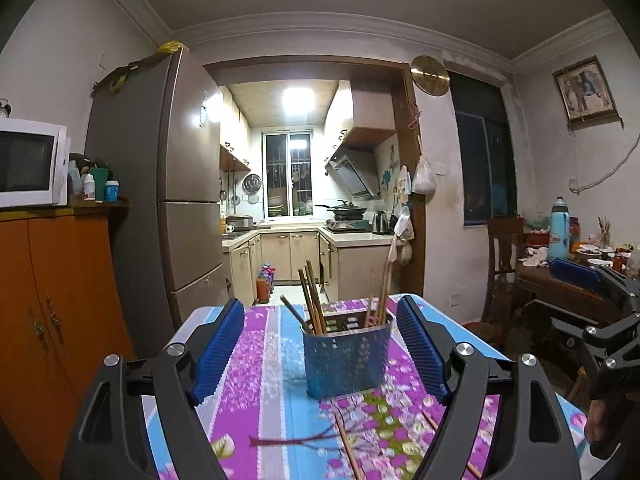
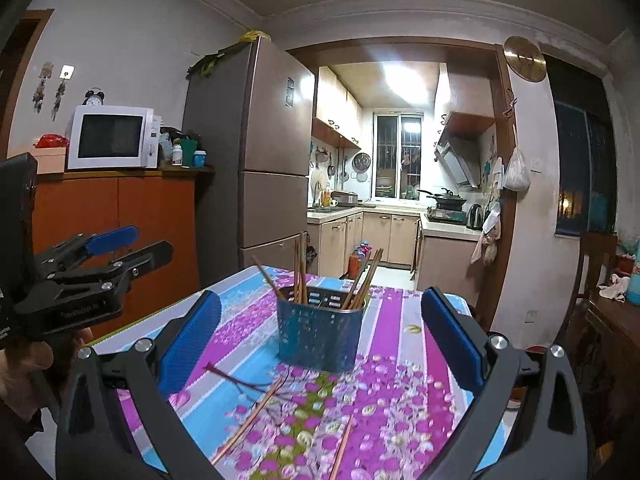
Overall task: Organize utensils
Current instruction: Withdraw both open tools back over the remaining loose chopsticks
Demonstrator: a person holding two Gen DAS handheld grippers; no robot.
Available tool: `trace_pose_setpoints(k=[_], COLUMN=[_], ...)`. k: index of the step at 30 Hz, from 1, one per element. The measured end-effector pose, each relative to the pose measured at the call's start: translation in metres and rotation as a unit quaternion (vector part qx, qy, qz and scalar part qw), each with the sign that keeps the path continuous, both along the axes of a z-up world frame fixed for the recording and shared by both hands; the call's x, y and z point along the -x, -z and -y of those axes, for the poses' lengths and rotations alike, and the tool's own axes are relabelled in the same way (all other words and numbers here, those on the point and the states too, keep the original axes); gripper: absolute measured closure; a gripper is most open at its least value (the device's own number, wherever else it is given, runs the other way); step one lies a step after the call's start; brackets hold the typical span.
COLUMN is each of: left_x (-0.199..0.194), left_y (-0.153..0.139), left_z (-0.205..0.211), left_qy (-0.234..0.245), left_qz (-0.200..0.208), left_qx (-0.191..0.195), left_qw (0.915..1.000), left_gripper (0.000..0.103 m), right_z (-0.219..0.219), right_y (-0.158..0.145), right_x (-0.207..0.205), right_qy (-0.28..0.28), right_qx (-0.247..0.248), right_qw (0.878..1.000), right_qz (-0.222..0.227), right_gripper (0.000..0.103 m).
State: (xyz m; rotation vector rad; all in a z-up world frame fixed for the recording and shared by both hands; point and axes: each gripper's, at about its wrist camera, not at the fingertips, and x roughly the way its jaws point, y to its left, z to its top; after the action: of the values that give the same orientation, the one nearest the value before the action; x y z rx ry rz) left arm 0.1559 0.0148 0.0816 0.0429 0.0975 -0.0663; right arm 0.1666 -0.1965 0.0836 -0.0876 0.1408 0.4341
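Small table with a purple-and-blue floral cloth (image 1: 260, 380), kitchen doorway straight ahead. The blue utensil holder (image 1: 347, 360) stands mid-table with chopsticks (image 1: 314, 300) inside, loose chopsticks (image 2: 248, 424) lying nearer. Left gripper (image 1: 320, 354) and right gripper (image 2: 320, 354) both gape wide, empty. Only the right view catches the alarm clock (image 2: 94, 97) atop the microwave (image 2: 114, 137).

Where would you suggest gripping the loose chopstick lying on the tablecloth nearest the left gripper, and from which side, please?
Grip the loose chopstick near mid-shaft. It lies flat on the tablecloth, slanting toward the blue utensil holder, so come from above with the jaws set across its length. Either open gripper seems able; the right gripper faces it most directly.
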Motion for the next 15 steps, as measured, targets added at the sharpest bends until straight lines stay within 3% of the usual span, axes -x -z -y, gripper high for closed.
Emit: trace_pose_setpoints(k=[15], left_x=[0.05], left_y=[0.094], left_z=[0.004], left_qy=[0.01], left_qz=[-0.046], left_qx=[-0.021], left_qw=[0.9987], left_gripper=[0.024], right_z=[0.007], right_y=[0.079], right_x=[0.073], right_qy=[0.004], right_qx=[0.017], right_qw=[1.0], right_qz=[-0.015], right_gripper=[0.006])
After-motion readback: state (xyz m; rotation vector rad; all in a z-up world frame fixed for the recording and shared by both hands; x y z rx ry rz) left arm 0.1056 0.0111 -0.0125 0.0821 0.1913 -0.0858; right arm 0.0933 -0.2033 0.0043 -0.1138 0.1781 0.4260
